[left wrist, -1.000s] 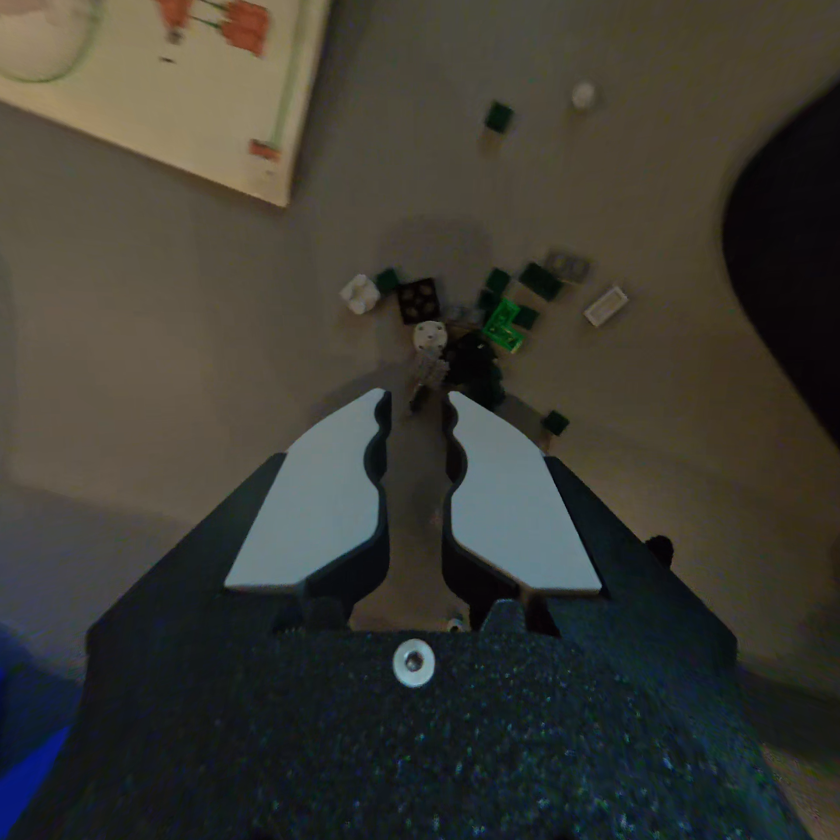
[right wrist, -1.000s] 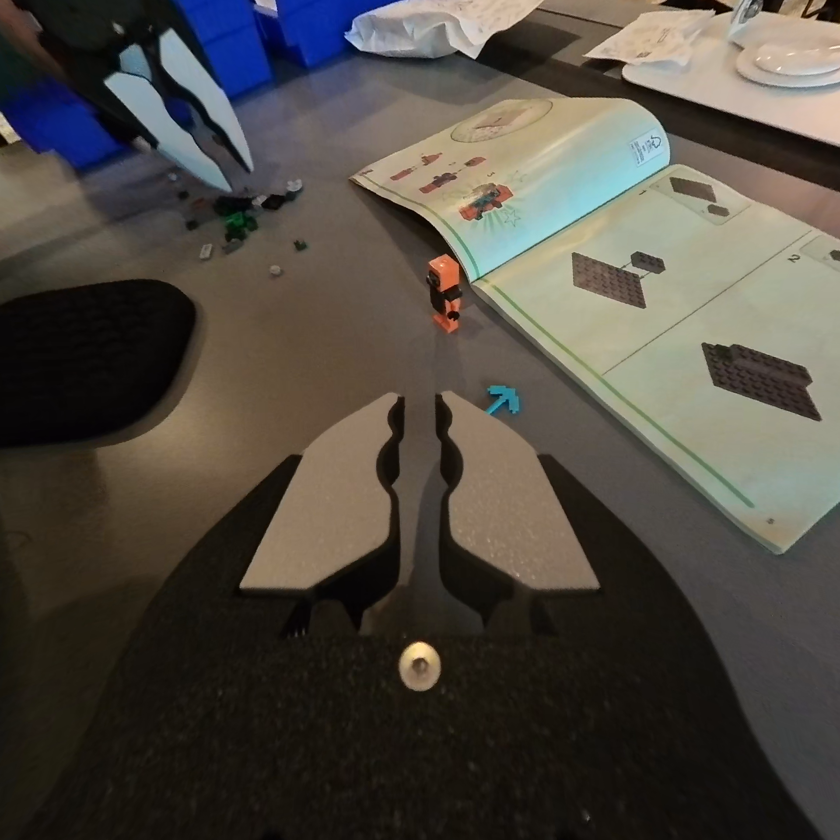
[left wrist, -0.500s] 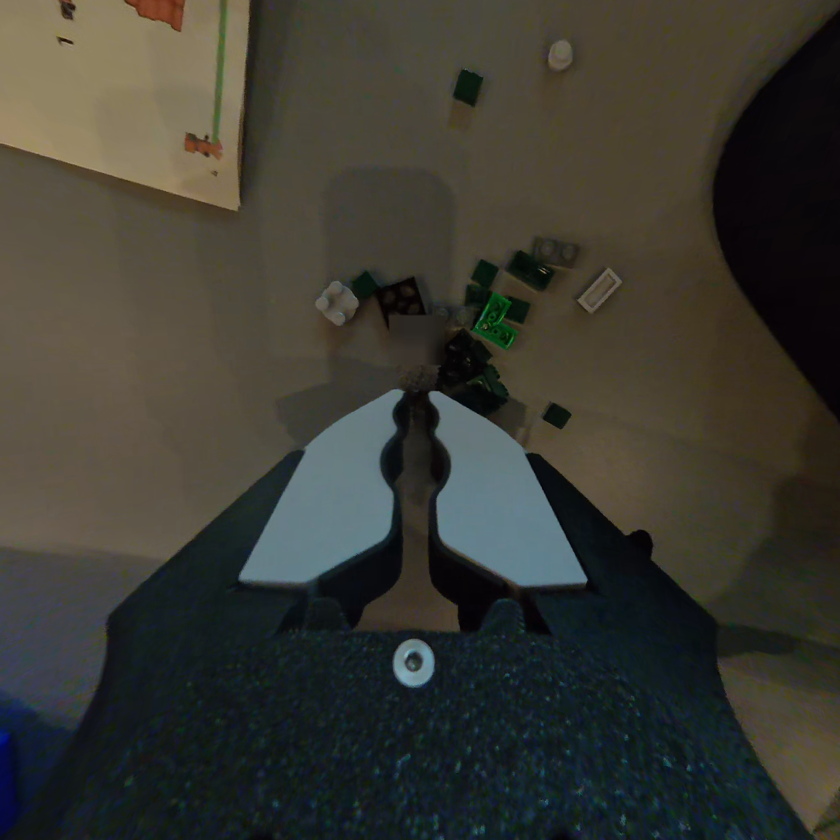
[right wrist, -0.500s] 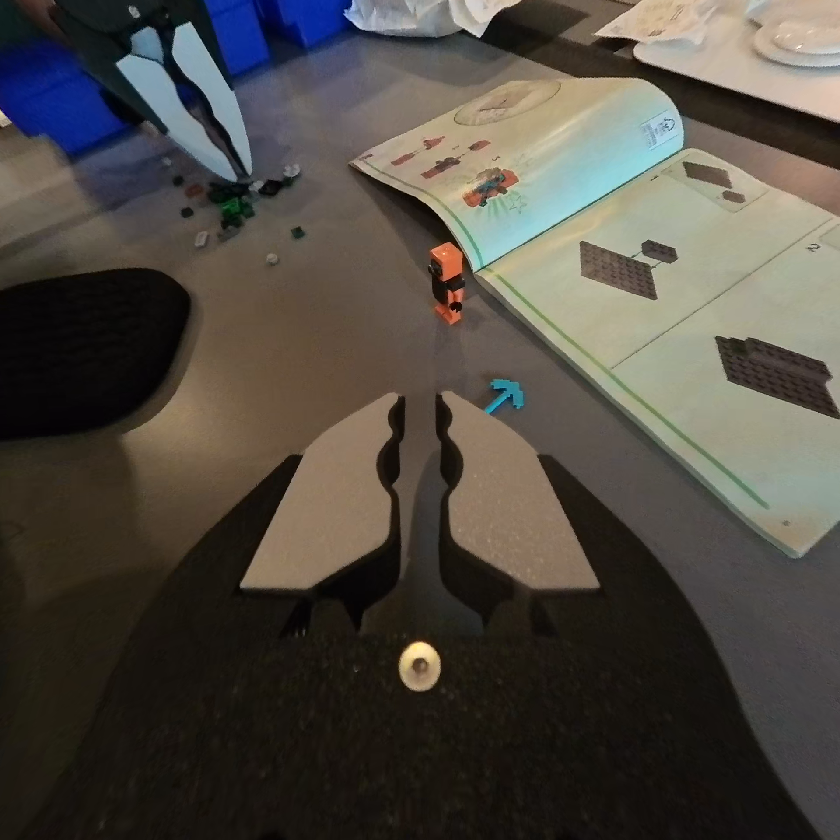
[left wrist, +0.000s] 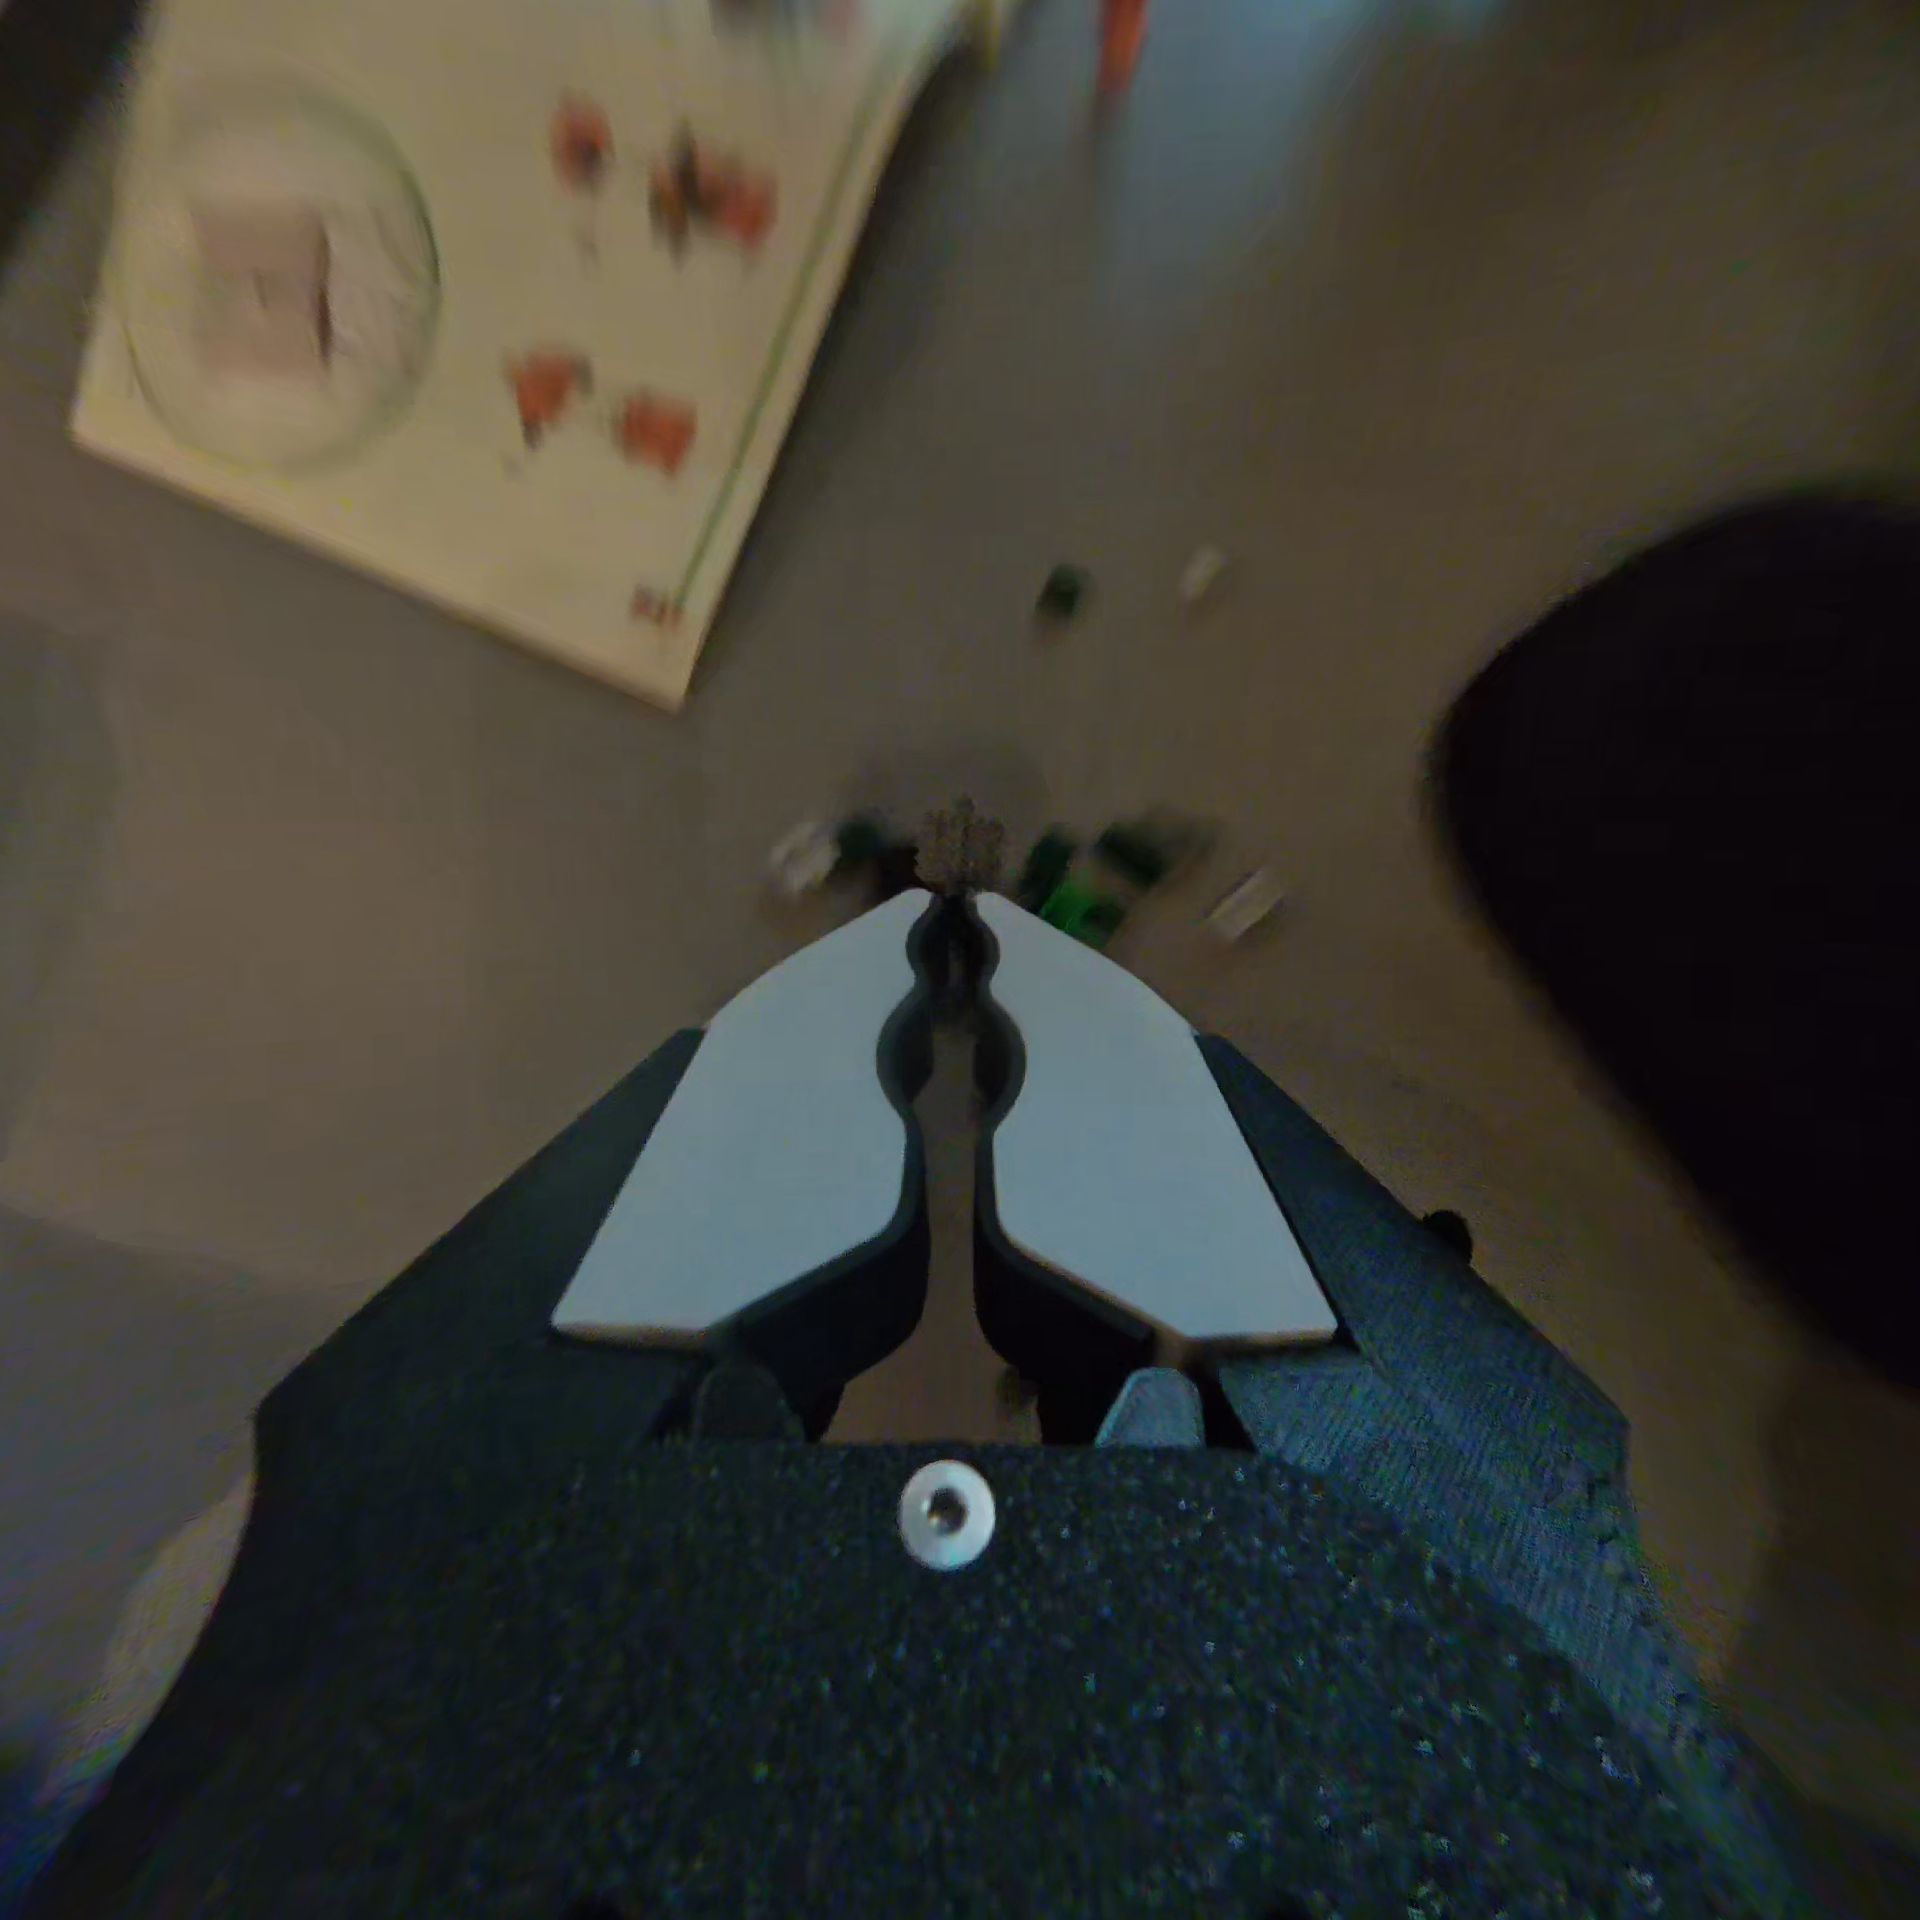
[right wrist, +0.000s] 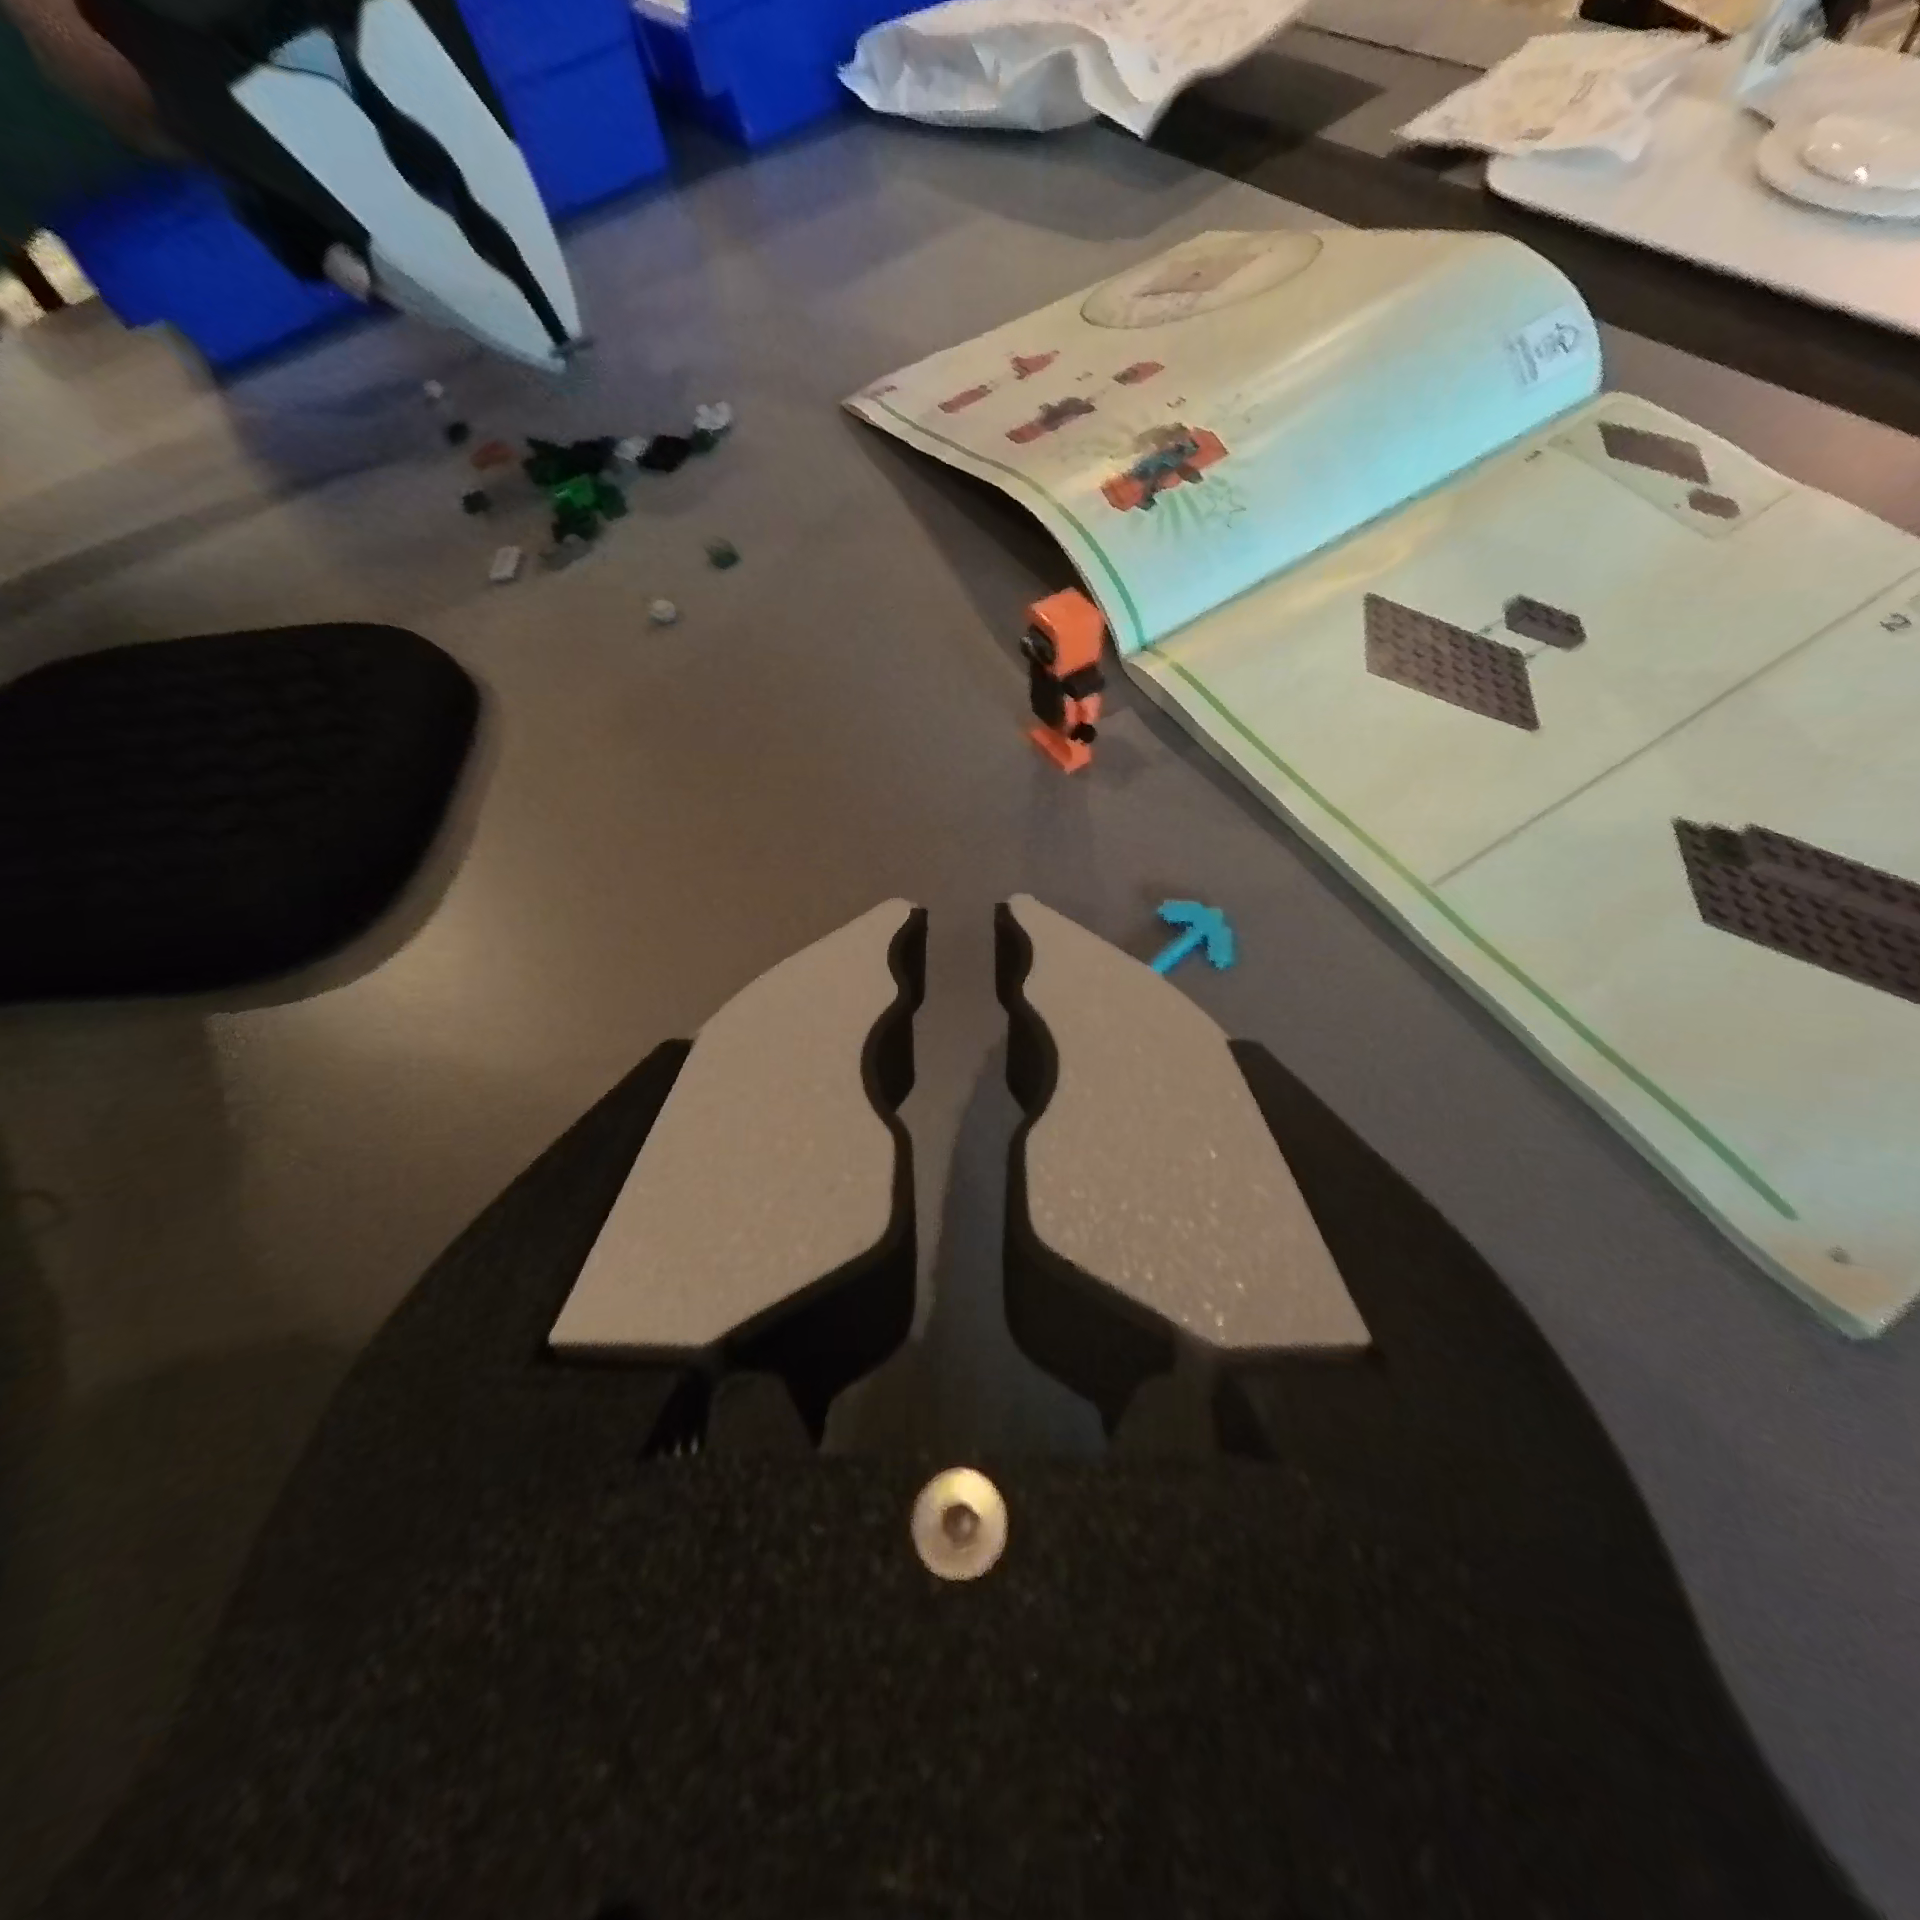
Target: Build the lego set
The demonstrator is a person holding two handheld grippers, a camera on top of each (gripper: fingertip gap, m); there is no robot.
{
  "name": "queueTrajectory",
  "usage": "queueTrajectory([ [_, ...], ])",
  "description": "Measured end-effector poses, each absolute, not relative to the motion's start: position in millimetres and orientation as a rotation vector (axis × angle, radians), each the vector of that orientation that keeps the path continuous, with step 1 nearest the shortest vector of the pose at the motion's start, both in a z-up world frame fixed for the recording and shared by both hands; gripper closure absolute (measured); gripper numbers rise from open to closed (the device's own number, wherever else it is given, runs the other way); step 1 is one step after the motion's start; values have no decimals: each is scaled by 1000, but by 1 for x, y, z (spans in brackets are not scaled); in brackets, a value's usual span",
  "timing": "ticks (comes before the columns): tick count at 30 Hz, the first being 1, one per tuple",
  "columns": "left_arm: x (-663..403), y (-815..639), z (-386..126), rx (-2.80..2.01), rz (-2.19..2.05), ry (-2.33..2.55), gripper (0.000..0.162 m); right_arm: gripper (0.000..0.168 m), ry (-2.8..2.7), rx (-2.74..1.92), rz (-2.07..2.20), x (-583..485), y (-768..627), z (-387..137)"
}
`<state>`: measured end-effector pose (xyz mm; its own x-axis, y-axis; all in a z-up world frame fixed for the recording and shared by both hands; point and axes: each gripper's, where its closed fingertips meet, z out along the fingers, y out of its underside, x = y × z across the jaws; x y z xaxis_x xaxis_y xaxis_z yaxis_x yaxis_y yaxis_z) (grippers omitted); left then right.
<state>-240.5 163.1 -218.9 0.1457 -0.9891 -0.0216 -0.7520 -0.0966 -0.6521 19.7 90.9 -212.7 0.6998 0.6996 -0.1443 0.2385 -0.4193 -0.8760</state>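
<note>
My left gripper (left wrist: 954,902) is shut on a small grey lego piece (left wrist: 961,847) that sticks out past its tips. It hangs above the pile of green, black and white pieces (left wrist: 1081,894), and this view is blurred. The right wrist view shows the left gripper (right wrist: 556,358) raised above that pile (right wrist: 577,483). My right gripper (right wrist: 954,914) is empty, with its jaws a narrow gap apart, low over the grey table. An orange figure (right wrist: 1065,681) stands beside the open instruction booklet (right wrist: 1455,675). A blue pickaxe (right wrist: 1195,935) lies just right of the right gripper's tips.
A black pad (right wrist: 208,800) lies on the table to the left. Blue bins (right wrist: 582,125) and white bags (right wrist: 1039,52) stand at the far edge. A white tray with a plate (right wrist: 1766,177) is at the back right. The booklet (left wrist: 468,312) also shows in the left wrist view. The grippers' ends are close to 30 centimeters from one another. From the right gripper's tips to the blue pickaxe (right wrist: 1195,935) is close to 6 centimeters.
My left gripper came down on the pile, shut on the small grey piece, and has lifted it off the table. My right gripper has stayed in place.
</note>
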Motion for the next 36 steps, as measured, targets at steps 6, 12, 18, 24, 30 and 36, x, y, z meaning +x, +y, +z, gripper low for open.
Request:
queueTrajectory([
  [6,-178,111,-178,-1724,-1058,1501,160,156,-901,-1791,707,-13,77,-183],
  [12,-110,54,-153,-1512,-1364,1555,159,144,-1207,-1541,715,-51,47,-150],
  [18,-73,19,-148,-1405,-1503,1686,159,142,-1449,-1396,753,-64,23,-138],
  [24,-62,1,-149,-1369,-1566,1763,159,160,-1573,-1347,763,-63,8,-139],
  [30,-62,-2,-154,-1349,-1513,1763,156,167,-1534,-1478,915,-57,2,-146],
  [36,-57,4,-168,-1370,-1279,1751,147,167,-1343,-1826,1122,-46,15,-159],
])
